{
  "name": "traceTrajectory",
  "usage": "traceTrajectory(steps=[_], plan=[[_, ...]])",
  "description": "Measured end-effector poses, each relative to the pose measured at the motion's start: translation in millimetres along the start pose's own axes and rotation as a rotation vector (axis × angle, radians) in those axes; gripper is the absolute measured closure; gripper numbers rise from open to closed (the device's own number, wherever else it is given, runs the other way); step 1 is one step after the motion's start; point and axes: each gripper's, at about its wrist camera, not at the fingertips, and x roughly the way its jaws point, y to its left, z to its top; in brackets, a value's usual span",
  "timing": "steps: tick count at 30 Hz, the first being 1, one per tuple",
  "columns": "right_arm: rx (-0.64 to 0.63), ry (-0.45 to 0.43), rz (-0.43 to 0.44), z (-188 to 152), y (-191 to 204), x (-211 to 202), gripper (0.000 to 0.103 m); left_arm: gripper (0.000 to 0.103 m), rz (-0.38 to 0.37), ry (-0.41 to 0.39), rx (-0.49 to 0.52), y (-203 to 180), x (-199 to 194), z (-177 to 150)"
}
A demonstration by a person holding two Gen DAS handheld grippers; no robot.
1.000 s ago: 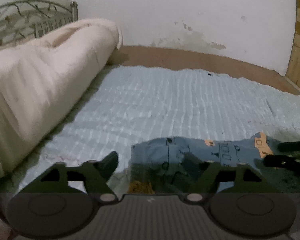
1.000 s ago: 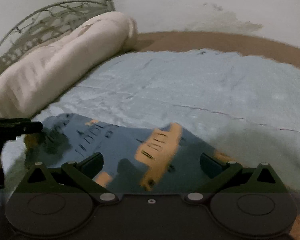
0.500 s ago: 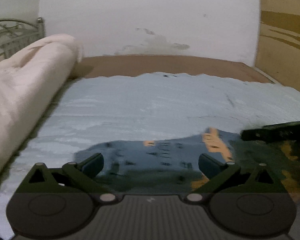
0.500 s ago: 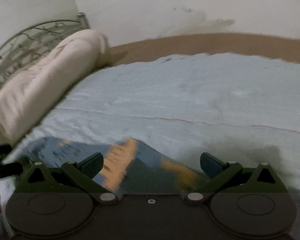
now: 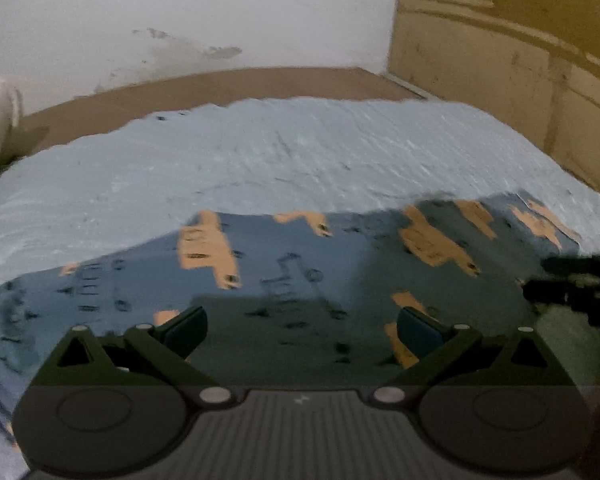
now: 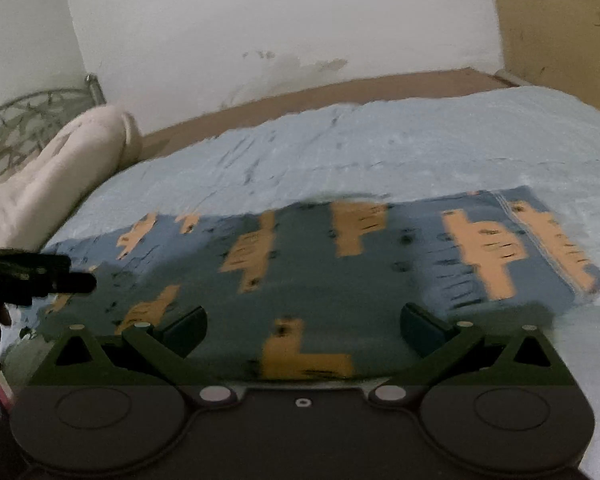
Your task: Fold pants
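There is no lettering to read anywhere: the blue pants [image 6: 340,276] carry only orange blocky shapes and small dark marks, smeared by blur. The pants lie flat on the pale blue bedspread [image 6: 380,152], stretched crosswise near its front edge. Seen from the right wrist, the right gripper [image 6: 302,326] hovers over the near side of the pants with its jaws spread wide and nothing between the pads; the left gripper's dark fingers poke in just over the left end of the pants. That view alone shows the rolled cream duvet [image 6: 60,176] beyond the left end of the pants, the metal headboard [image 6: 20,124] behind it, and the stitched hem at the right end of the pants. The left wrist view shows only a sliver of the duvet, but more of the wooden panel [image 5: 500,60] beyond the right end of the pants. There the left gripper [image 5: 300,330] also stands wide apart above the cloth, clamping nothing, its jaws having just been opening; the right gripper's dark tips show at the right end of the pants.
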Motion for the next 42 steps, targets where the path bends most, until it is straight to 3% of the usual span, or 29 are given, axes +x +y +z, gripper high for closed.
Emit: traceTrajectory(steps=[3, 8, 16, 22, 30, 36, 42], plan=[[0.034, -0.045, -0.070, 2, -16, -4, 0.001, 0.000, 0.001, 0.014, 0.024, -15, 2, 2], [0.143, -0.143, -0.106, -2, -43, -35, 0.001, 0.000, -0.014, 0.028, 0.047, -37, 7, 9], [0.214, -0.112, -0.074, -24, -72, -52, 0.001, 0.000, -0.065, 0.019, 0.052, -69, 37, 21], [0.269, -0.087, -0.029, -13, -86, -32, 0.001, 0.000, -0.023, 0.076, 0.043, -76, 59, 18], [0.459, -0.199, -0.027, -15, -99, -20, 0.002, 0.000, 0.012, 0.092, 0.029, -71, 68, 18], [0.604, -0.283, -0.056, -19, -109, -25, 0.022, 0.000, -0.018, 0.084, -0.007, -69, 65, 28], [0.631, -0.296, -0.120, -18, -108, -22, 0.054, 0.000, -0.108, 0.051, -0.057, -67, 59, 41]])
